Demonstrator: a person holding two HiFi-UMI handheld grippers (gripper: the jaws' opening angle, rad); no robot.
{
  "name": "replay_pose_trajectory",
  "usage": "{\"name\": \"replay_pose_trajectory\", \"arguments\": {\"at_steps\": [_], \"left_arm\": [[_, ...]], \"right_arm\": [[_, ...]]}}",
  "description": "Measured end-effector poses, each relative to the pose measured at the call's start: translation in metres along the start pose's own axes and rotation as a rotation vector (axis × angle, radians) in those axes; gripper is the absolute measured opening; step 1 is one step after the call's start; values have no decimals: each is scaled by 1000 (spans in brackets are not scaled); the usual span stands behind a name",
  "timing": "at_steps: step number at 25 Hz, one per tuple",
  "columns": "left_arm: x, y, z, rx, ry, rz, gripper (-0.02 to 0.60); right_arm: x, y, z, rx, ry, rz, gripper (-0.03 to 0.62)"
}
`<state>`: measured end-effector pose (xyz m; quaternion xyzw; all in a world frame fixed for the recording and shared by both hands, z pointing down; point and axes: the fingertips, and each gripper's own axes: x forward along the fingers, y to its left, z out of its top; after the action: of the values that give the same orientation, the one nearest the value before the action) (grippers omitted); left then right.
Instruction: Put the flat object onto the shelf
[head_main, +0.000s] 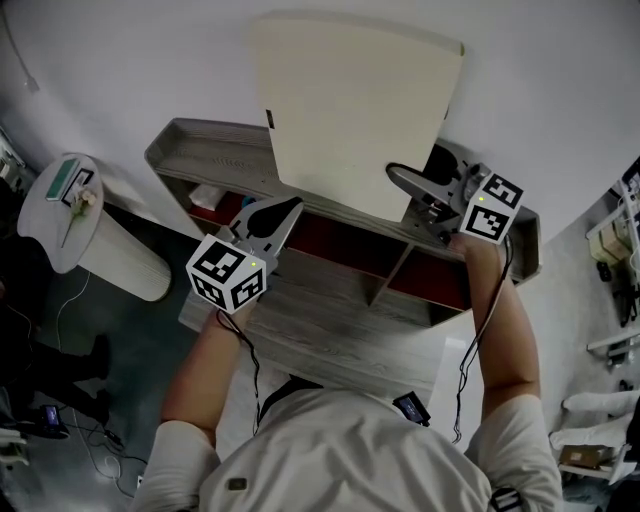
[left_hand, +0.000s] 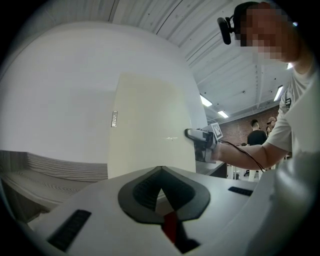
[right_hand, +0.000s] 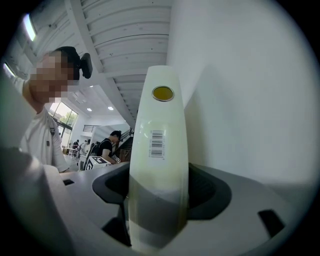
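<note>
Partly, flat object corner behind right gripper — shelf interior dim.

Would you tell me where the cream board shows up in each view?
Head view: the board stands top centre, on the shelf.
Left gripper view: centre, broad face showing.
Right gripper view: centre, edge-on, barcode visible.
Shared landmark: the white wall behind it.

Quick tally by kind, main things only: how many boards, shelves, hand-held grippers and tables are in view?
board: 1
shelf: 1
hand-held grippers, left and right: 2
round table: 1
Total: 5
</note>
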<state>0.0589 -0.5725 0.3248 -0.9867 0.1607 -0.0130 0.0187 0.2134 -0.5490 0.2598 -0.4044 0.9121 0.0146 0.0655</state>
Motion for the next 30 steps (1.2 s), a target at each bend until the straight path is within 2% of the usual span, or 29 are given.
{"name": "replay_pose_trajectory", "arguments": {"at_steps": [8, 18, 24, 30], "left_arm": [[-7, -4, 2, -4, -14, 15, 15], [-4, -26, 3, -16, -24, 14, 15], [2, -48, 5, -13, -31, 1, 15], [6, -72, -1, -11, -22, -7, 15]], "right_arm": [[-6, -3, 10, -1, -50, -43, 314], [-41, -1, 20, -15, -70, -108, 318], [-67, 9, 6, -46, -19, -167, 316], [-91, 24, -17, -110, 46, -273, 313]]}}
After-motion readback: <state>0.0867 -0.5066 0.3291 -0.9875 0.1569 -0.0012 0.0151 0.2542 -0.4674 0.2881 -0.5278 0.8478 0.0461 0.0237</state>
